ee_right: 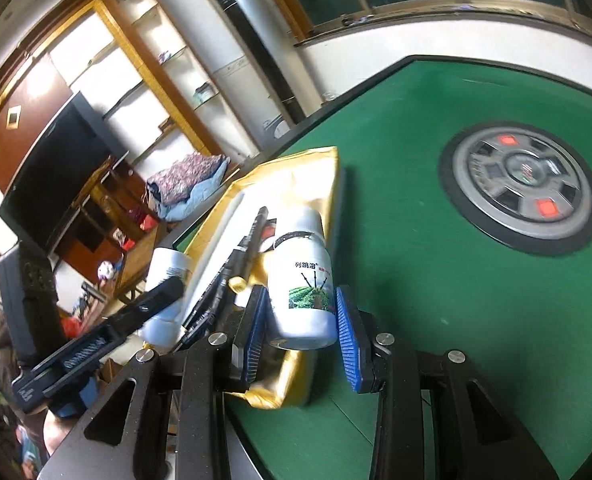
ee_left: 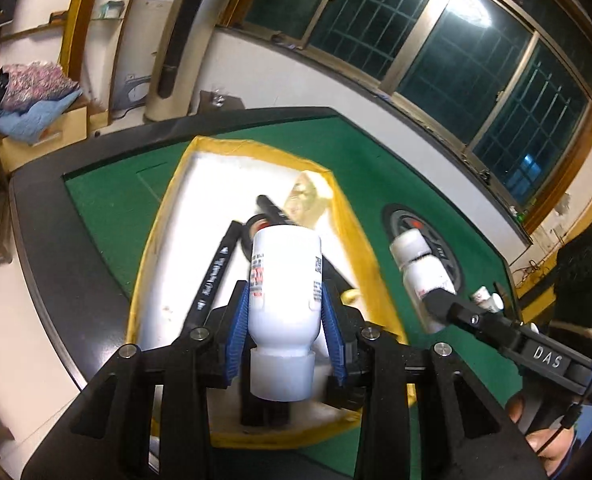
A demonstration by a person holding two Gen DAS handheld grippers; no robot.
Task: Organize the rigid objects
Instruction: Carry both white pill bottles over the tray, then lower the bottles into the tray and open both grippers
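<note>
My left gripper [ee_left: 284,300] is shut on a white bottle [ee_left: 284,276] with a printed label, its white cap pointing back at the camera. It hangs over a white tray with a yellow rim [ee_left: 152,240]. In the tray lie black pens [ee_left: 212,276] and a roll of tape [ee_left: 256,228]. My right gripper [ee_right: 301,296] is shut on a white bottle with a green picture label [ee_right: 302,280], at the gold tray's [ee_right: 308,168] near right edge. Each view shows the other gripper beside it: the right one [ee_left: 436,296] with its bottle [ee_left: 420,268], the left one [ee_right: 172,286] with its bottle [ee_right: 168,264].
The tray lies on a green felt table [ee_right: 416,280] with a black rim and a round grey disc [ee_right: 520,188] in its middle. Small white bottles [ee_left: 488,298] stand on the felt at the right. A window wall runs behind the table; shelves and a TV stand to the left.
</note>
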